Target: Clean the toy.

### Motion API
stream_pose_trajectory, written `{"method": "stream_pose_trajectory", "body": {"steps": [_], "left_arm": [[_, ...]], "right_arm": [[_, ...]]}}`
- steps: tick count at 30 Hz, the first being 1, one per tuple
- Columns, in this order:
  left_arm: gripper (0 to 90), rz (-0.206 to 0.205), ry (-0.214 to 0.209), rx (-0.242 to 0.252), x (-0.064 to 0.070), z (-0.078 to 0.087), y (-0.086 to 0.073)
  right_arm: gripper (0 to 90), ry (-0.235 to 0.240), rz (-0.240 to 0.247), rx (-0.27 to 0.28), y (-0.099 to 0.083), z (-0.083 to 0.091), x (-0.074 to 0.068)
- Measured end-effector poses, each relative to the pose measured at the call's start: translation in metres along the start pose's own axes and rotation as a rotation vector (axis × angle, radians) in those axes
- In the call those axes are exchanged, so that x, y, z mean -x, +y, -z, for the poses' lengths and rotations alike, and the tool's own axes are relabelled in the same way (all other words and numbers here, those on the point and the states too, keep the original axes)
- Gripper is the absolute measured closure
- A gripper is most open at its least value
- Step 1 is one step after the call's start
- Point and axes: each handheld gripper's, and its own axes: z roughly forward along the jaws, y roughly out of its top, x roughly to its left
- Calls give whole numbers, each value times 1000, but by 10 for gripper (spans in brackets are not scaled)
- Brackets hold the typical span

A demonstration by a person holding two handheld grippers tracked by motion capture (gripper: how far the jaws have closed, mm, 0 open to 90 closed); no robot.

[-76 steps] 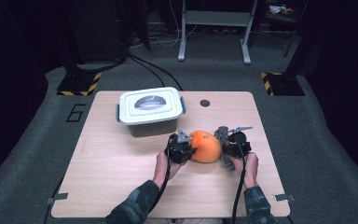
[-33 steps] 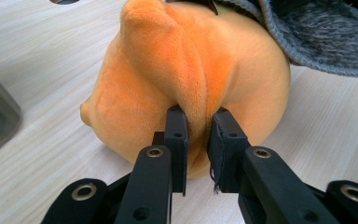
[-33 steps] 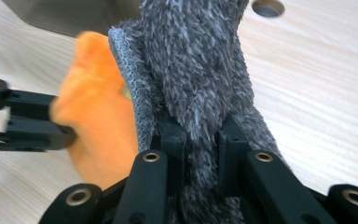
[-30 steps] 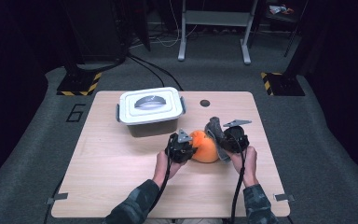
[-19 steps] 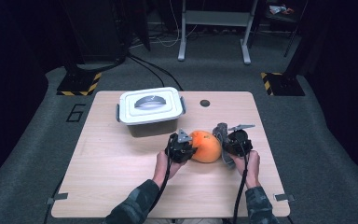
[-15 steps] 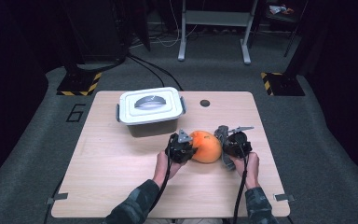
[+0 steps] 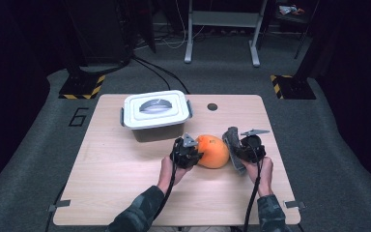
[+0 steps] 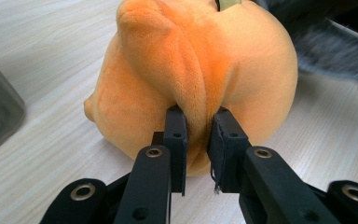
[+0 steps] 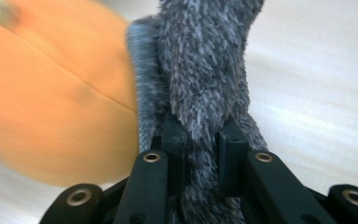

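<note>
An orange plush pumpkin [image 7: 213, 151] rests on the wooden table [image 7: 116, 169] between my two grippers. My left gripper [image 7: 187, 152] sits at its left side, shut on a pinched ridge of the orange plush pumpkin [image 8: 191, 84]. To the right, my right gripper [image 7: 241, 147] is shut on a grey fuzzy cloth [image 7: 233, 145], held upright against the pumpkin's right side. In the right gripper view the grey fuzzy cloth [image 9: 200, 70] rises between the jaws, with the pumpkin [image 9: 56, 102] blurred at its left.
A grey lidded plastic box [image 7: 155, 114] stands behind the left gripper, close to it. A small dark hole [image 7: 212, 107] marks the table's far middle. Bare wood lies at front and left. Floor stands and cables lie beyond the table.
The right gripper swung the grey cloth in toward the pumpkin, back out, then in again, ending against its right side. The left gripper has stayed shut on the pumpkin.
</note>
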Motion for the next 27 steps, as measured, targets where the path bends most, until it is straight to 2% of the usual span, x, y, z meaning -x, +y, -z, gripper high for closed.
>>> {"method": "stream_pose_trajectory", "body": {"steps": [3,5,6,9,14,17,21,22,26,27], "left_arm": [[780,-1,1,2,0,0,0],[778,0,2,3,0,0,0],[777,0,1,2,0,0,0],[762,1,-1,3,-2,0,0],[680,-10,0,9,-1,1,0],[581,-38,28,4,2,3,1],[477,-96,78,-13,6,2,-4],[464,-99,85,-14,7,2,-4],[443,-165,104,-29,11,-2,-2],[452,-165,104,-29,11,-2,-2]], "right_arm": [[766,27,37,58,10,16,-11],[766,47,71,63,16,22,-21],[765,61,83,50,18,21,-26],[766,41,110,14,19,10,-35],[767,38,87,21,18,2,-33],[766,34,76,19,18,0,-30],[767,29,72,17,20,-1,-27],[766,28,73,16,20,-1,-27],[766,33,77,16,22,-2,-28],[766,33,77,16,22,-2,-28]]}}
